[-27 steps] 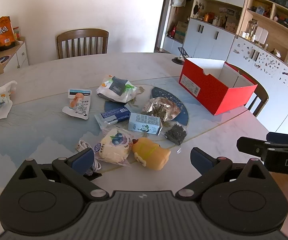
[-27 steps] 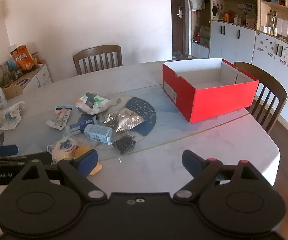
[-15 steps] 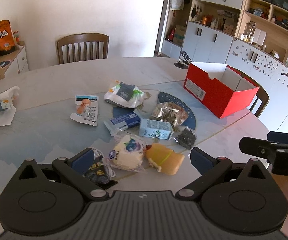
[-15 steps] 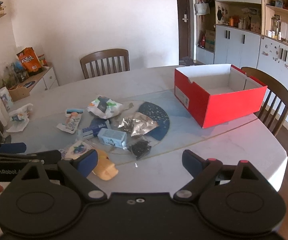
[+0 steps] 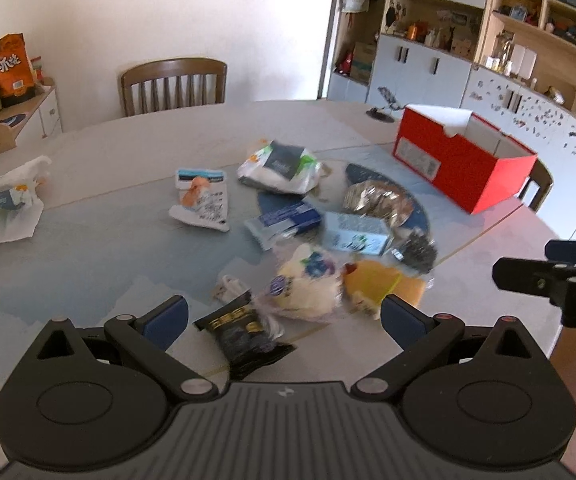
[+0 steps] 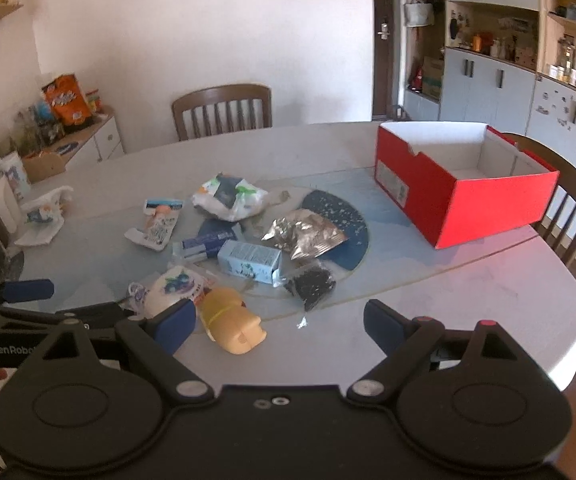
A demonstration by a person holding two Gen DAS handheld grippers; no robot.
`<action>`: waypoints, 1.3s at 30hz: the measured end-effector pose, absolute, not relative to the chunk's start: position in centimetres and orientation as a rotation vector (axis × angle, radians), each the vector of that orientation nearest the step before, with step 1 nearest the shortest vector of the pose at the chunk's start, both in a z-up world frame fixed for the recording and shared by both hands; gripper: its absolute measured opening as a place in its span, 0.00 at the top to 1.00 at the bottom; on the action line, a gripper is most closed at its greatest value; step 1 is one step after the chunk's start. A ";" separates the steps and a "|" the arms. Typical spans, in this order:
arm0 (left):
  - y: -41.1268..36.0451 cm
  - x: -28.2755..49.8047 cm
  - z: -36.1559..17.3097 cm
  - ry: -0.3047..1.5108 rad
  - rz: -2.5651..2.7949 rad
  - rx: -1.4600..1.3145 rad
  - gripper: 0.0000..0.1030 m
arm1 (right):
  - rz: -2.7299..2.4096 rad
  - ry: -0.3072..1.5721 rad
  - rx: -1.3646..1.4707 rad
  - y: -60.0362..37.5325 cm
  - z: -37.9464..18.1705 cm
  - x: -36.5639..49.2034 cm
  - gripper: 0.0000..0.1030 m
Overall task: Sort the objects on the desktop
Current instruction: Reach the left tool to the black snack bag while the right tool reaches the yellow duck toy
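On the bench [image 6: 468,300], the biggest thing is the red box [image 6: 464,196], open at the top and empty as far as can be seen; it looks stiff and light, and it stands well apart from the pile, off to the right. Near the middle lies a white puffy bag [image 6: 229,198], soft and crinkly, best pinched at an edge. Beside it is a shiny foil pack [image 6: 306,234] that may slip. The small blue carton [image 6: 249,266] is stiff, so its flat sides are good to grab. The yellow squishy toy [image 6: 231,320] looks soft and light. The black packet [image 5: 243,334] lies closest, thin and bendy. The left hand-held gripper [image 5: 283,316] hangs over it with its jaws wide and holding nothing. The right hand-held gripper [image 6: 279,322] is wide too, and empty.
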State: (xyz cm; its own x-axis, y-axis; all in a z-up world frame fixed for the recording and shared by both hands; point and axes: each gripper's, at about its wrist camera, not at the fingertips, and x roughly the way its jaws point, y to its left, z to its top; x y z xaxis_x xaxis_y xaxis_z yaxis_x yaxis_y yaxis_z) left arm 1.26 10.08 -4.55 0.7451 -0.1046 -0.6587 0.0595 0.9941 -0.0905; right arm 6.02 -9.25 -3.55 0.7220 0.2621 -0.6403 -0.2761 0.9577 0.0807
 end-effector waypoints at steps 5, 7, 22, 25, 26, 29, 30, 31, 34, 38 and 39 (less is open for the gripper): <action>10.3 2.1 -6.5 0.751 -0.041 -0.041 0.00 | 0.341 0.715 -0.056 -8.4 -5.1 7.0 0.13; 10.5 2.6 -7.3 0.767 -0.012 -0.040 0.00 | 0.359 0.721 -0.064 -8.3 -5.7 7.6 0.13; 10.4 4.6 -9.7 0.836 0.113 -0.089 0.08 | 0.504 0.771 -0.160 -6.4 -9.1 12.0 0.16; 10.5 4.9 -9.9 0.850 0.117 -0.105 0.12 | 0.524 0.782 -0.171 -6.0 -9.4 12.5 0.19; 10.6 5.0 -10.0 0.854 0.116 -0.110 0.14 | 0.526 0.783 -0.177 -5.8 -9.5 12.6 0.21; 10.6 5.1 -10.1 0.862 0.108 -0.120 0.20 | 0.540 0.798 -0.185 -5.5 -9.8 12.8 0.27; 10.6 5.2 -10.1 0.865 0.109 -0.123 0.20 | 0.544 0.804 -0.184 -5.4 -9.9 12.9 0.27; 10.7 5.2 -10.1 0.867 0.109 -0.126 0.21 | 0.545 0.808 -0.184 -5.4 -10.0 12.9 0.28; 10.8 5.3 -10.0 0.874 0.104 -0.137 0.30 | 0.544 0.818 -0.188 -5.3 -10.2 13.2 0.30; 10.8 5.3 -10.0 0.880 0.096 -0.147 0.33 | 0.563 0.827 -0.187 -5.0 -10.5 13.2 0.35; 10.8 5.3 -10.0 0.880 0.095 -0.148 0.35 | 0.566 0.826 -0.191 -4.9 -10.5 13.2 0.36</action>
